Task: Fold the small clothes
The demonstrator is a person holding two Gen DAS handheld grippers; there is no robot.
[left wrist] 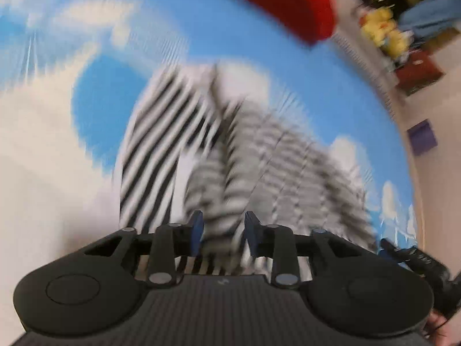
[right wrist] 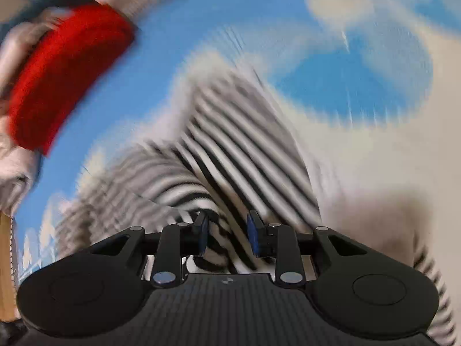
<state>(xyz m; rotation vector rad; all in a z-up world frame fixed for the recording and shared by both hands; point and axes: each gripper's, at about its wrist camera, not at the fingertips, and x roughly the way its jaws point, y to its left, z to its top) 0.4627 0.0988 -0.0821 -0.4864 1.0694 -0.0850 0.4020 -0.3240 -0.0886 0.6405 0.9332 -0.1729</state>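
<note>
Motion blur smears both wrist views as my two tongs hang over a black-and-white striped garment (left wrist: 178, 132) spread on a cloth printed with blue sky and white clouds (left wrist: 121, 92). My left tongs (left wrist: 222, 232) stand with their blue pads apart, striped fabric bunched in the gap between them; whether the pads press on it, the blur does not let me tell. My right tongs (right wrist: 227, 235) are likewise parted, with a fold of the same striped garment (right wrist: 247, 150) rising between the pads and stretching away ahead of them. In both views the garment lies directly in front of the tongs and runs under them. A red folded item (left wrist: 288, 3) sits well beyond my left tongs, up and to the right; seen from my right tongs it (right wrist: 63, 75) lies far off to the left. Yellow objects (left wrist: 383, 28), too blurred to identify, show past the cloth's edge.
</note>
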